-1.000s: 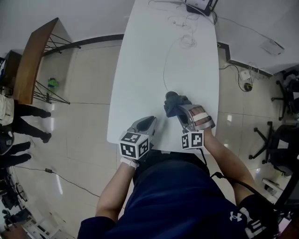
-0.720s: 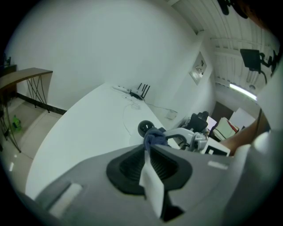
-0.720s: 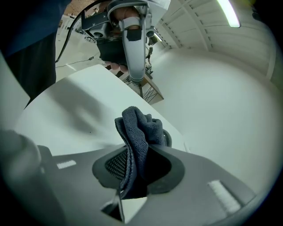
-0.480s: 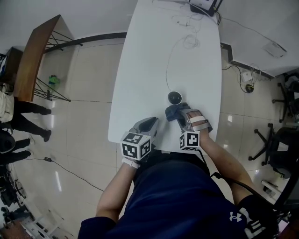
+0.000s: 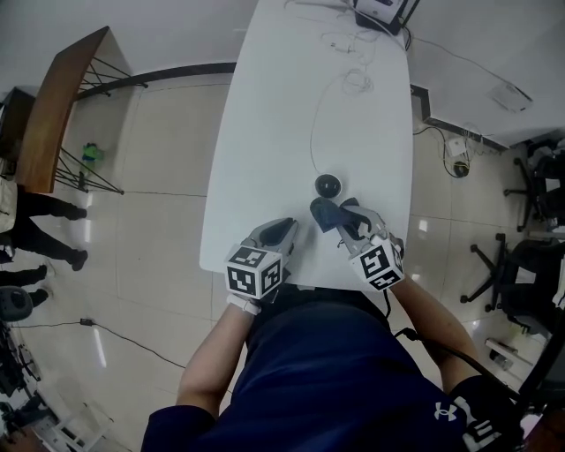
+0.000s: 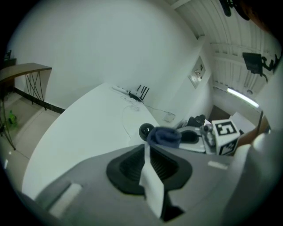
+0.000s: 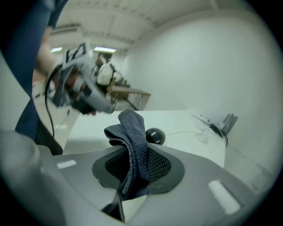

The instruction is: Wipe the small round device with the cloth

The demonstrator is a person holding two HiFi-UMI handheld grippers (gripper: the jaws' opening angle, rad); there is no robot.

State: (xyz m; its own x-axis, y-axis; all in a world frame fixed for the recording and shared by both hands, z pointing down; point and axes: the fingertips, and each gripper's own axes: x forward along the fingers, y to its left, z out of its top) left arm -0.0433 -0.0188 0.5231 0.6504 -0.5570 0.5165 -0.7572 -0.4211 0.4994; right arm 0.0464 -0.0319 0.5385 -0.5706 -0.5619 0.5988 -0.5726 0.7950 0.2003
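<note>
The small round black device sits on the white table, with a thin white cable running away from it. My right gripper is shut on a dark blue cloth, which hangs bunched just short of the device without touching it. In the right gripper view the cloth stands up from the shut jaws with the device behind it. My left gripper is shut on nothing at the table's near edge, left of the cloth. In the left gripper view the device lies partly behind the cloth.
A black router and loose white cables lie at the table's far end. A wooden side table stands on the floor at the left. Office chairs stand at the right. A person's legs show at the far left.
The right gripper drew the cloth back off the device towards me, leaving the device uncovered, and rolled so its marker cube swung to the right. The left gripper stayed put.
</note>
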